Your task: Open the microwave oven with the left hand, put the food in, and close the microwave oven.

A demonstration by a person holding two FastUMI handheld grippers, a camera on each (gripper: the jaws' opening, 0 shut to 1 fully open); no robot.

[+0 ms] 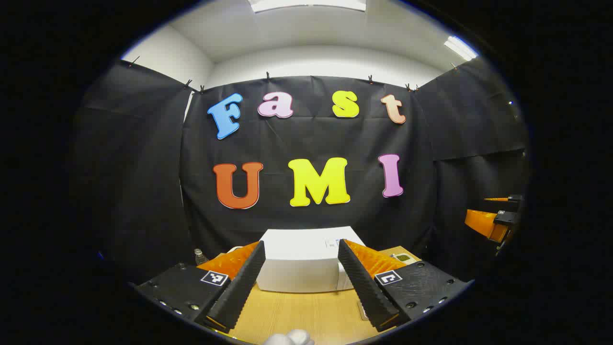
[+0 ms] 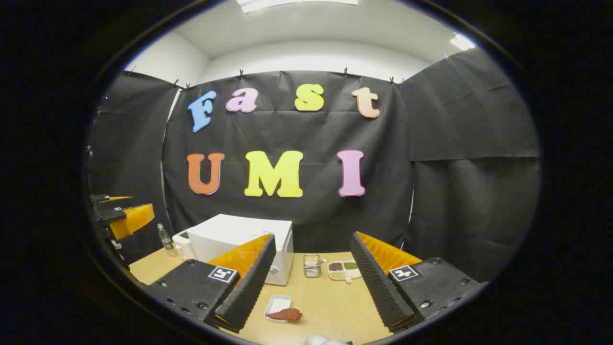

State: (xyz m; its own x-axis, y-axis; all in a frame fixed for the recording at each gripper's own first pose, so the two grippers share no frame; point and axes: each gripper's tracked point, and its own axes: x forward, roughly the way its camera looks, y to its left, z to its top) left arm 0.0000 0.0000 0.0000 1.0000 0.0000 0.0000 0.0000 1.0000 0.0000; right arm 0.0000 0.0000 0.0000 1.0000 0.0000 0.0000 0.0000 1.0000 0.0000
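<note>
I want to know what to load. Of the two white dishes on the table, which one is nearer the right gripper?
The small white tray holding the reddish-brown food. It lies close before the right gripper; the divided dish sits farther back beside the metal container.

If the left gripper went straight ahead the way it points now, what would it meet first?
Probably the white microwave: it sits on the table framed between the open left gripper fingers. Depth is unclear, but nothing shows between them.
</note>
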